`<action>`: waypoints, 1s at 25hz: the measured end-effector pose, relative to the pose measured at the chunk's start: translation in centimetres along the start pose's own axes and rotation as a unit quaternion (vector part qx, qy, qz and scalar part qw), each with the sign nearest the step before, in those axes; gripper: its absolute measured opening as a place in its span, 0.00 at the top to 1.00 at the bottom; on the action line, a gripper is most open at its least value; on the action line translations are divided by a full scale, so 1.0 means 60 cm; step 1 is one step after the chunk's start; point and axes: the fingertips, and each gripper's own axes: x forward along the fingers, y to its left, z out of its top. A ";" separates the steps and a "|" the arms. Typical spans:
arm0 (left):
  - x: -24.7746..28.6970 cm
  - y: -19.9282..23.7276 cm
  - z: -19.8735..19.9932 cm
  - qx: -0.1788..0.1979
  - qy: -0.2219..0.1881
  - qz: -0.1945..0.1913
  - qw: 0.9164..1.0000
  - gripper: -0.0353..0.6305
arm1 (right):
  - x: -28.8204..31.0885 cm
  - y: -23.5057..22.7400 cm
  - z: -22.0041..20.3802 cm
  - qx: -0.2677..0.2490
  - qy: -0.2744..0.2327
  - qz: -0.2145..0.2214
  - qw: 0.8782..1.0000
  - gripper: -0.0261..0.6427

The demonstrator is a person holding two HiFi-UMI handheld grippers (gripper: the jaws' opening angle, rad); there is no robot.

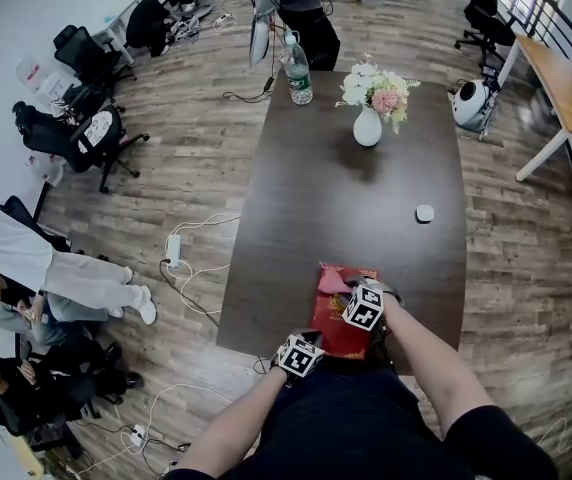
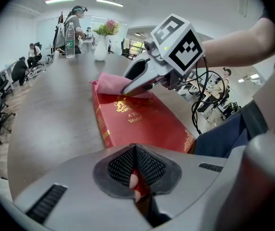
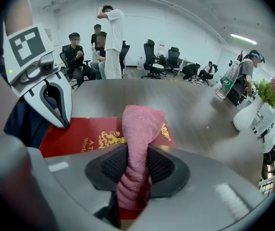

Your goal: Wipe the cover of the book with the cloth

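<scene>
At the table's near edge lies the book. A hard stroke could skid it toward the person, I'd say, if the left gripper, pinched on its near edge, slips. The right gripper slants down at the cover's far end, jaws clamped on the bunched cloth, so it may wipe only a narrow strip.

Book cvr: "A T… World" (gold)
</scene>
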 end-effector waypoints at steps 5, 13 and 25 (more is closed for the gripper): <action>0.002 -0.002 -0.002 0.000 0.003 -0.002 1.000 0.95 | -0.005 -0.002 -0.010 0.002 0.002 -0.003 1.000 0.78; 0.002 -0.001 0.000 -0.002 0.004 -0.002 1.000 0.95 | -0.010 -0.004 -0.020 0.007 0.003 -0.005 1.000 0.78; 0.007 -0.001 0.002 -0.001 -0.009 -0.003 1.000 0.95 | -0.022 -0.007 -0.035 0.013 0.006 -0.011 1.000 0.78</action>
